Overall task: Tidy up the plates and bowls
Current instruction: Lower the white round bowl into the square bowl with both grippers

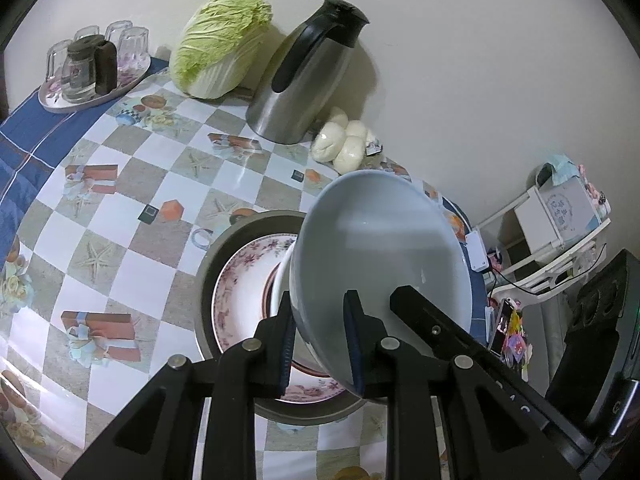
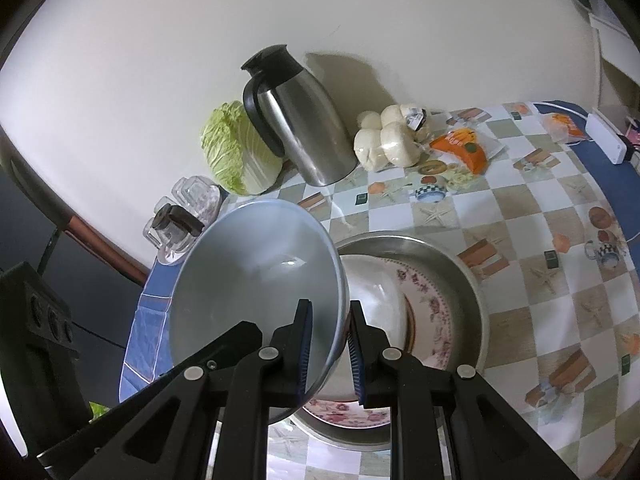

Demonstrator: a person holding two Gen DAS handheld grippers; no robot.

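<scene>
While I hold it from two sides, left claw (image 1: 320, 344): nearly closed, its pads pinch the rim of the grey bowl (image 1: 380, 248) on my left side.
Grey bowl: in the air and tilted, between my two claws, just above the metal basin (image 1: 208, 280); it touches nothing below, as far as I can see.
Right claw (image 2: 330, 354): also nearly closed, pinching the opposite rim of the same bowl.
Basin content: one floral plate (image 1: 236, 292) lies flat inside, and one white bowl (image 2: 372, 292) sits on it, mostly hidden behind the grey bowl.
How I should do it: I think the step is to nest the grey bowl into the white one. Both claws must move together and at one height, otherwise the rim twists in the pads. I would first make the bowl level, centre it over the white bowl, lower it slowly, and let go only when it rests.
Risk: the glaze is smooth and the grip is thin, so the bowl may slip.
Count, tray (image 1: 52, 102): four upturned glasses and one small glass pot.
Count, cabbage (image 1: 220, 44): one.
Count, steel jug (image 1: 304, 76): one.
Count, buns (image 1: 344, 144): four or five in a bag; I cannot tell exactly.
Count, bowls: two. Plates: one.
</scene>
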